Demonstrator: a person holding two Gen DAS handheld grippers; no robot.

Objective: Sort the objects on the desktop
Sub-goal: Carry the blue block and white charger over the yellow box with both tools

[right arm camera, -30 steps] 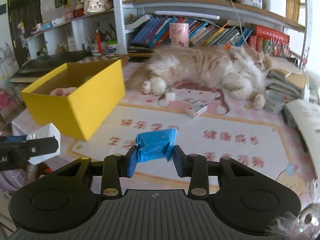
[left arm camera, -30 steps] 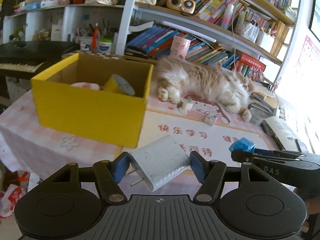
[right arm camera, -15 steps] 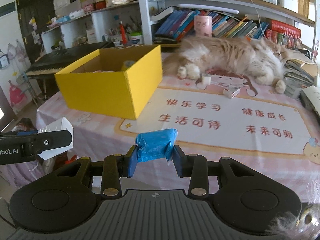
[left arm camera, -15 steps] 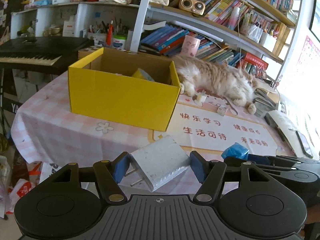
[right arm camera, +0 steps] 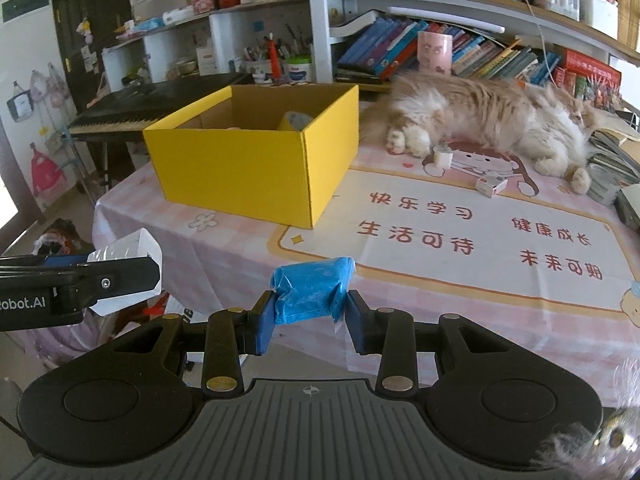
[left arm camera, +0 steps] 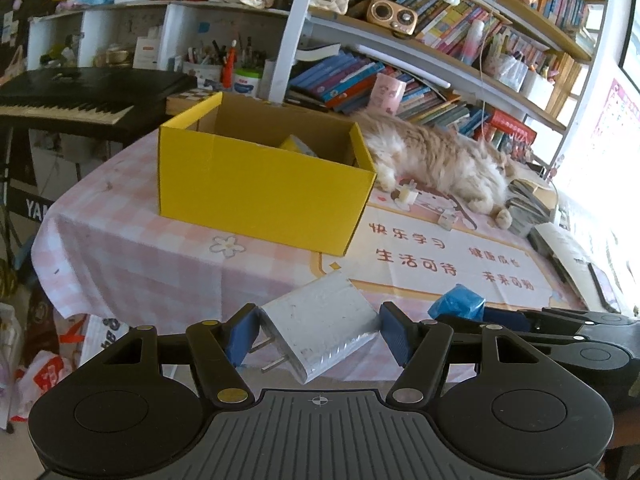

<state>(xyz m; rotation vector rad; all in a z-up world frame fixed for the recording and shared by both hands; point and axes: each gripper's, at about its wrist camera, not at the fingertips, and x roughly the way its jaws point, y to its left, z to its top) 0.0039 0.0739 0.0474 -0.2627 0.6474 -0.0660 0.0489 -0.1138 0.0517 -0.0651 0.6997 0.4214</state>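
My left gripper [left arm camera: 318,334] is shut on a white plug charger [left arm camera: 322,328], held in the air off the table's near edge. My right gripper [right arm camera: 308,314] is shut on a crumpled blue packet [right arm camera: 310,294], also off the near edge. Each gripper shows in the other's view: the charger [right arm camera: 128,268] at the left, the packet [left arm camera: 456,304] at the right. An open yellow box [left arm camera: 260,196] stands on the table's left part, farther away, with a yellow tape roll [right arm camera: 294,120] inside it.
A long-haired cat [right arm camera: 492,120] lies across the back of the table by the bookshelf. A small white spool [right arm camera: 442,158] and a small white box [right arm camera: 490,186] lie on the printed mat [right arm camera: 460,240]. Books are stacked at the right [left arm camera: 528,208]. A keyboard [left arm camera: 68,100] stands at the left.
Both grippers have drawn back from the table with their objects still held. The box and mat look farther away now, and the table's near edge has come into view.
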